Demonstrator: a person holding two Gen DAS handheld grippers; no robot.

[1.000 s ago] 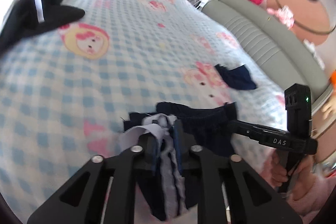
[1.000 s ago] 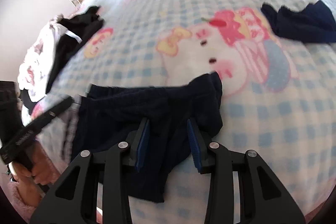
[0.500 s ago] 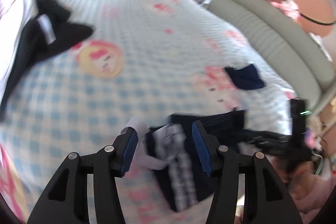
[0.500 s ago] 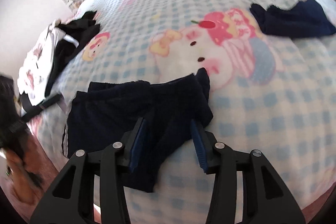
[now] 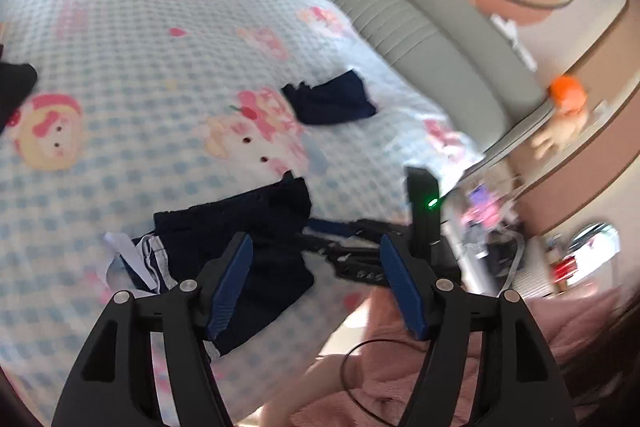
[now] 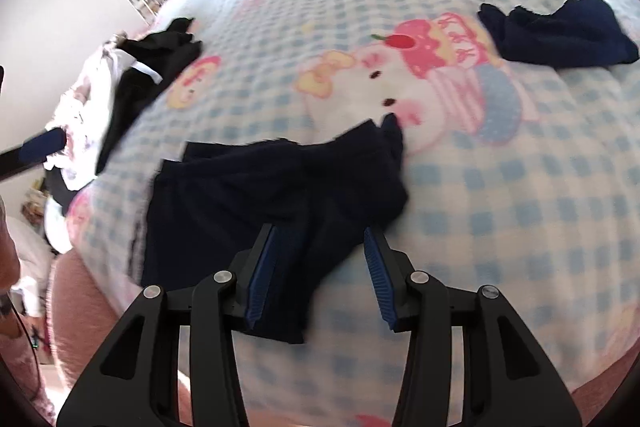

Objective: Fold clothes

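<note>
A garment [image 6: 260, 203] is spread on the bed cover [image 6: 520, 187], low and left of centre in the right wrist view. A smaller folded piece [image 6: 560, 35] is seen at upper right, well apart from it. A heap of clothes [image 6: 132, 83] is found at the left edge of the bed. The right gripper [image 6: 320, 267] is placed at lower centre, over the garment's near edge. In the left wrist view, the left gripper [image 5: 316, 287] is held at lower centre, with a headboard [image 5: 420, 27] behind the bed at upper right.
</note>
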